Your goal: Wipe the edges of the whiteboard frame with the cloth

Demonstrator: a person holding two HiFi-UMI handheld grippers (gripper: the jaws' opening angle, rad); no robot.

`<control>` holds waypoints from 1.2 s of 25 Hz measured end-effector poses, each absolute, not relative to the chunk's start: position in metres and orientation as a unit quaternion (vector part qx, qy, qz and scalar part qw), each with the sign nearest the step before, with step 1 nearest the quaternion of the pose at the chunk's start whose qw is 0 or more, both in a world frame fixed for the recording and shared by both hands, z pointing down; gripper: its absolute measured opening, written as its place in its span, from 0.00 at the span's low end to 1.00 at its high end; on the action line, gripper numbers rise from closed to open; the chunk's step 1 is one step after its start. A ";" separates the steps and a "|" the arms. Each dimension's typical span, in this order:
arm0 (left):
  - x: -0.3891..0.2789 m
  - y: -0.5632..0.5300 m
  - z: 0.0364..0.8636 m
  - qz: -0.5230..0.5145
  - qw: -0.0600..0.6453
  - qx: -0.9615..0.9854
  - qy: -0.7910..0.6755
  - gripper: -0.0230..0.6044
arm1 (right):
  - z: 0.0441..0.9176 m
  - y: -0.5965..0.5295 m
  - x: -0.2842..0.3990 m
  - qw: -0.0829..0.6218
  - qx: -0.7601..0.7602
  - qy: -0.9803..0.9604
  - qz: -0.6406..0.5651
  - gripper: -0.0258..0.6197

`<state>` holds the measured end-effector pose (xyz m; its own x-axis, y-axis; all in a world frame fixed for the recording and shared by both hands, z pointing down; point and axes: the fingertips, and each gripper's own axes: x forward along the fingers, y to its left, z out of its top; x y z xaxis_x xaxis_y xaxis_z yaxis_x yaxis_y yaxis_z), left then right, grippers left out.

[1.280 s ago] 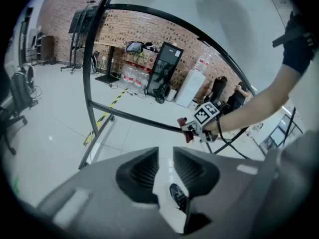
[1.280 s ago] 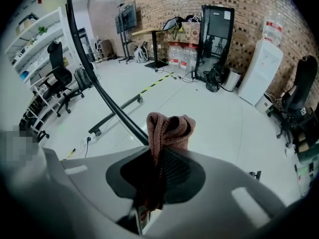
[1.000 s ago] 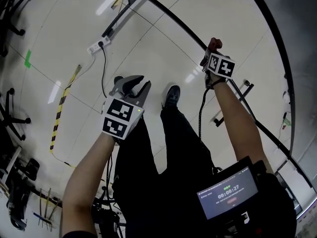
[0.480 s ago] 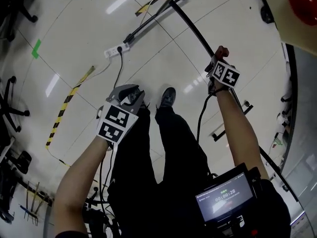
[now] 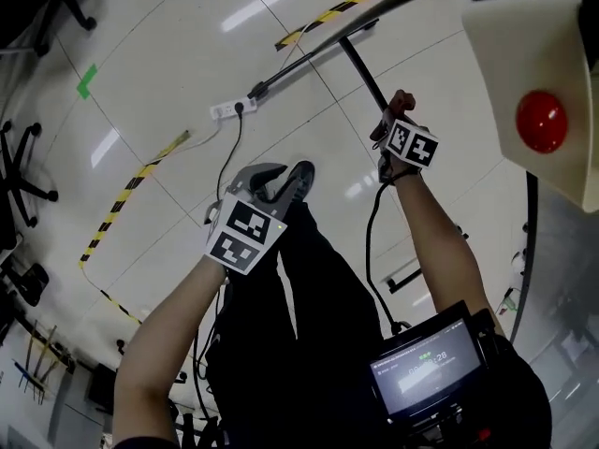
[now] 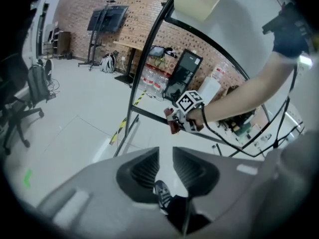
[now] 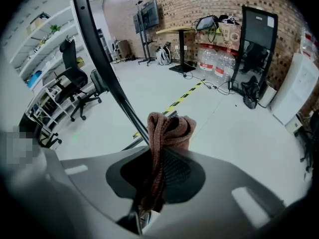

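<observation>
Clamps the brown knitted cloth (image 7: 172, 128) between the pads of the right hand-held gripper (image 7: 160, 156), bunched end poking out past the tips. Sets that end right at the black bar of the whiteboard frame (image 7: 106, 68), running up and away to the left of the tips. Holds the left hand-held gripper (image 6: 166, 156) almost shut, only a thin slit between the pads and nothing in it. Shows a shoe (image 6: 162, 195) on the pale floor (image 6: 75, 133) through that slit, under the tips. Places the right hand-held gripper and cloth well ahead of the left one, at a cross bar of the frame. Beyond both, office chairs (image 7: 75, 83) and a brick wall (image 7: 209, 4).
</observation>
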<state>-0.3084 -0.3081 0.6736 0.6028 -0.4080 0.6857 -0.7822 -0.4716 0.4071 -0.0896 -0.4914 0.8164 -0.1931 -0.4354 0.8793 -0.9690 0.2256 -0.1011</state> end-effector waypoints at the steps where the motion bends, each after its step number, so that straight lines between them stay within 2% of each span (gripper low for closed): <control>1: -0.307 -0.316 0.668 0.249 0.361 0.818 -0.372 0.17 | 0.816 -0.498 -0.096 0.375 0.505 -0.692 0.354 0.13; 10: -0.322 -0.326 0.666 0.227 0.371 0.806 -0.401 0.17 | 0.813 -0.536 -0.148 0.372 0.481 -0.720 0.334 0.13; 21: -0.376 -0.301 0.690 0.230 0.401 0.787 -0.408 0.17 | 0.814 -0.551 -0.187 0.381 0.480 -0.715 0.338 0.13; 30: -0.384 -0.321 0.684 0.240 0.387 0.813 -0.364 0.16 | 0.816 -0.569 -0.214 0.376 0.488 -0.709 0.342 0.13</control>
<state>-0.3840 -0.3205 0.6838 0.6197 -0.4066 0.6713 -0.7774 -0.4351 0.4541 -0.2142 -0.5687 0.8159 -0.2399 -0.4348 0.8680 -0.9501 0.2889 -0.1179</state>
